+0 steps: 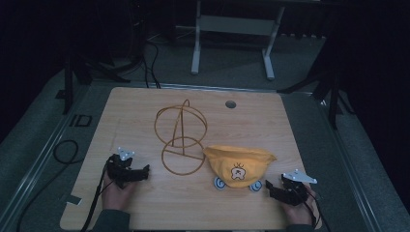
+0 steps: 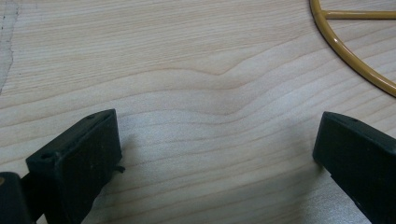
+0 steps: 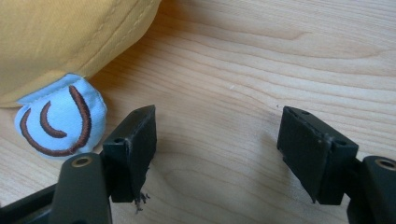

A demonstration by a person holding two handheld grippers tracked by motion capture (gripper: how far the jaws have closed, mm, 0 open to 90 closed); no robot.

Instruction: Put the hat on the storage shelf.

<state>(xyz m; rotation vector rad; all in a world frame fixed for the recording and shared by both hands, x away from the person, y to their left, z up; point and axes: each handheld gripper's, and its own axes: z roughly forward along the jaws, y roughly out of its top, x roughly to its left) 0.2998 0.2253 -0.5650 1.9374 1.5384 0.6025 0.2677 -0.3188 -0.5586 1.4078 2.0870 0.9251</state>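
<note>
On the pale wooden table point(image 1: 145, 212) a soft yellow fabric hat with a small embroidered animal face and two light-blue round ear flaps point(image 1: 239, 166) lies flat near the front edge, a little right of the middle, its ear flaps pointing toward the person. Just to its left, toward the middle of the table, stands a golden wire hat stand made of rings on a slanted rod point(image 1: 181, 137), its round base ring resting on the wood and touching or nearly touching the hat's left rim. The right gripper point(image 1: 276, 188) rests low near the front right corner, just beside the hat's right ear flap; in the right gripper view its two black jaws stand wide apart over bare wood with nothing between them, and the light-blue flap with brown stitching point(image 3: 60, 122) lies just outside one jaw. That placement suggests the right gripper is lined up to take the hat by its near rim. The left gripper point(image 1: 140, 173) sits near the front left part of the table, apart from the stand's base ring; in the left gripper view its jaws also stand wide, holding nothing, with the wire ring point(image 2: 355, 56) curving past the upper corner. It seems parked there to steady the stand, or to help spread the hat, should the hat be set on the wire frame.
</note>
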